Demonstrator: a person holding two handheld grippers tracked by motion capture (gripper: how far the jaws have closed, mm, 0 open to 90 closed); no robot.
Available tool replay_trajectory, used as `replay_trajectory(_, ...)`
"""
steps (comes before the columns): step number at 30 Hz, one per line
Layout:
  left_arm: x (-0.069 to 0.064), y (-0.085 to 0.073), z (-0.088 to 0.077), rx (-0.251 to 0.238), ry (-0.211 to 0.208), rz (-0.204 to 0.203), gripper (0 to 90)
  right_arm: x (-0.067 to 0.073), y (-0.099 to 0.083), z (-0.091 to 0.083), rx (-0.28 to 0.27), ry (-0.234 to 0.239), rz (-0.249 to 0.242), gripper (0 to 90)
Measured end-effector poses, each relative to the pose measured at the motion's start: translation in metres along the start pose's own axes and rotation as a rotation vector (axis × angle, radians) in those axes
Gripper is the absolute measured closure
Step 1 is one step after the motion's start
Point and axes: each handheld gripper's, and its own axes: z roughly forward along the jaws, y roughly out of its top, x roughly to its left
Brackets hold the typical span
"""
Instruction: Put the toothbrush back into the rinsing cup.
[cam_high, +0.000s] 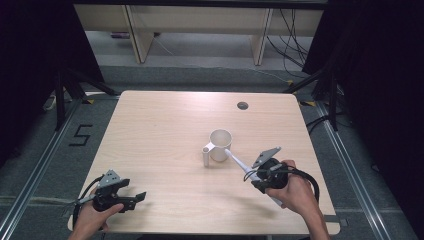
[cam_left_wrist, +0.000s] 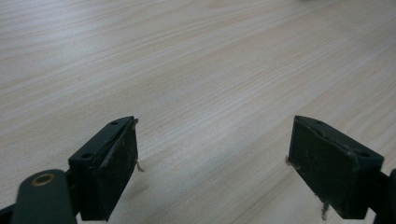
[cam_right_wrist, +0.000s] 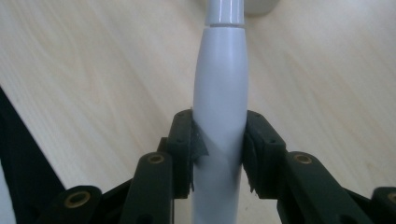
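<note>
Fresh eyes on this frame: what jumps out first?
The right gripper, near the table's right front, is clamped on a long white toothbrush-like handle aimed at the white cup mid-table. The left gripper sits open over bare wood at the front left.

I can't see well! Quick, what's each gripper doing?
Left gripper: open, holding nothing, above the pale wooden table.
Right gripper: closed on the long white plastic toothbrush handle.
</note>
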Motion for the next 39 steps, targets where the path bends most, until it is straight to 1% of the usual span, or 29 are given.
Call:
replay_trajectory(1,0.0,0.0,0.0,0.001,-0.001,0.0,15.2,-0.002,0.0,-0.001,-0.026,-0.006,0.0,67.0)
replay_trajectory(4,-0.001,0.0,0.0,-0.002,0.0,-0.008,15.3,-0.006,0.0,-0.002,-0.077,-0.007,0.033,67.0)
replay_trajectory(6,-0.001,0.0,0.0,-0.003,-0.001,-0.008,15.3,-0.009,-0.001,0.0,-0.108,-0.017,0.051,67.0)
replay_trajectory(7,0.0,0.0,0.0,-0.003,-0.001,-0.005,15.3,-0.011,-0.001,0.002,-0.125,-0.02,0.043,67.0)
replay_trajectory(8,0.002,0.0,-0.001,0.022,0.0,0.02,15.3,-0.012,-0.001,0.004,-0.144,-0.026,0.057,67.0)
replay_trajectory(9,0.0,0.0,0.0,0.004,-0.001,0.0,15.3,-0.013,-0.001,0.005,-0.15,-0.022,0.057,67.0)
replay_trajectory(10,-0.001,0.0,0.001,-0.004,-0.002,-0.007,15.3,-0.014,0.0,0.006,-0.15,-0.026,0.065,67.0)
replay_trajectory(12,-0.001,0.0,0.001,-0.012,-0.003,-0.008,15.3,-0.016,0.0,0.007,-0.185,-0.049,0.065,67.0)
replay_trajectory(13,-0.001,0.0,0.0,-0.008,-0.002,-0.01,15.3,-0.018,0.0,0.006,-0.187,-0.045,0.068,67.0)
replay_trajectory(14,0.002,0.001,-0.002,0.022,-0.001,0.019,15.2,-0.019,0.0,0.007,-0.201,-0.05,0.066,67.0)
replay_trajectory(15,0.0,0.0,0.0,0.009,0.003,0.002,15.3,-0.02,0.0,0.007,-0.216,-0.061,0.078,67.0)
replay_trajectory(16,0.002,0.0,-0.001,0.02,0.004,0.021,15.3,-0.02,0.0,0.008,-0.224,-0.07,0.083,67.0)
replay_trajectory(17,0.002,0.0,-0.001,0.019,0.003,0.02,15.3,-0.021,0.0,0.007,-0.235,-0.078,0.079,66.9)
replay_trajectory(18,0.0,0.0,0.001,-0.003,0.002,-0.008,15.3,-0.021,0.0,0.007,-0.232,-0.074,0.085,67.0)
replay_trajectory(19,0.0,0.0,0.0,0.001,0.003,-0.004,15.3,-0.02,0.001,0.007,-0.24,-0.076,0.085,67.0)
replay_trajectory(20,0.002,0.0,-0.001,0.021,0.004,0.017,15.3,-0.02,0.002,0.006,-0.252,-0.077,0.092,67.0)
replay_trajectory(21,0.0,0.0,0.0,-0.004,0.004,-0.011,15.3,-0.021,0.003,0.007,-0.263,-0.088,0.074,67.0)
replay_trajectory(22,0.0,0.0,0.0,0.003,0.003,-0.012,15.2,-0.021,0.004,0.007,-0.27,-0.087,0.093,67.0)
replay_trajectory(23,0.0,0.0,0.0,0.001,0.004,-0.018,15.3,-0.021,0.004,0.007,-0.284,-0.095,0.1,67.0)
replay_trajectory(24,0.0,0.0,0.0,-0.009,0.004,-0.021,15.3,-0.022,0.005,0.007,-0.292,-0.094,0.101,67.0)
replay_trajectory(26,0.0,0.0,0.0,0.007,0.002,-0.019,15.3,-0.023,0.006,0.006,-0.317,-0.091,0.111,67.0)
replay_trajectory(28,0.0,0.0,0.001,0.004,0.003,-0.018,15.3,-0.023,0.007,0.006,-0.33,-0.093,0.116,67.0)
replay_trajectory(30,0.0,0.0,0.0,0.004,0.001,-0.019,15.2,-0.025,0.008,0.006,-0.349,-0.099,0.109,67.0)
replay_trajectory(31,0.0,0.0,0.0,0.001,0.005,-0.021,15.3,-0.024,0.008,0.005,-0.352,-0.092,0.135,67.0)
replay_trajectory(32,0.0,0.0,0.0,-0.001,0.004,-0.021,15.3,-0.027,0.008,0.005,-0.376,-0.104,0.121,67.0)
replay_trajectory(33,0.0,0.0,0.0,0.003,0.003,-0.02,15.3,-0.027,0.009,0.005,-0.388,-0.101,0.137,67.0)
replay_trajectory(34,0.0,0.0,0.0,-0.009,0.005,-0.023,15.2,-0.028,0.009,0.004,-0.399,-0.106,0.149,67.0)
replay_trajectory(35,0.0,0.0,0.0,-0.006,0.005,-0.022,15.3,-0.03,0.01,0.004,-0.416,-0.114,0.146,66.9)
replay_trajectory(39,0.0,0.0,0.0,-0.008,0.005,-0.02,15.3,-0.032,0.013,0.003,-0.452,-0.117,0.174,66.9)
